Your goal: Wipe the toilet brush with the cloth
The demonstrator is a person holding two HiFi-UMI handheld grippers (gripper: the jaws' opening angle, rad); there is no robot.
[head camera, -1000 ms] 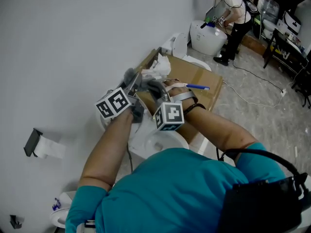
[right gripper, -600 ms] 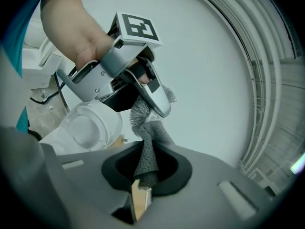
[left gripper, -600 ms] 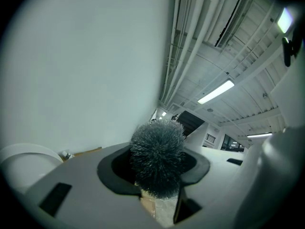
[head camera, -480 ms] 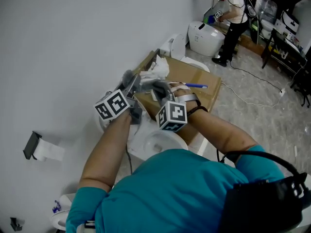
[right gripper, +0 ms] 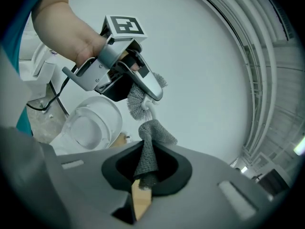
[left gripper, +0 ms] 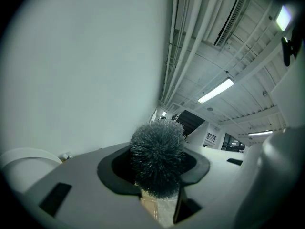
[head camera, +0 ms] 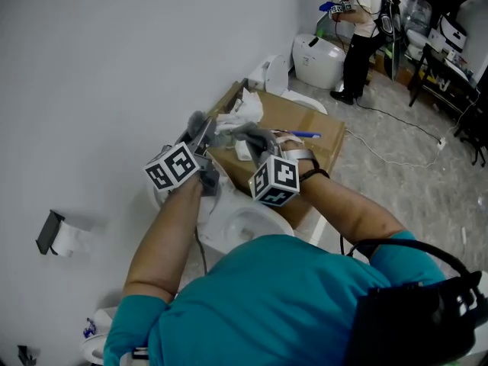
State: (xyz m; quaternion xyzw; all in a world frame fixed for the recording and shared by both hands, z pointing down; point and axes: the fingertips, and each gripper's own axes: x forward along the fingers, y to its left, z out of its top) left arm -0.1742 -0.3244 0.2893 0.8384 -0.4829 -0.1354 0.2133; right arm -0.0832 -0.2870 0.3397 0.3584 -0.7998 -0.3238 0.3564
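Midway through, by the look of things. Clamping the brush just behind its bristles in the left hand-held gripper, above the toilet. Pinching the cloth in the right hand-held gripper, free end raised toward 12 o'clock at the white neck beside the bristles; touching or just short, hard to tell. Probably left to rub: bristles and neck. Impossible to judge how much already wiped.
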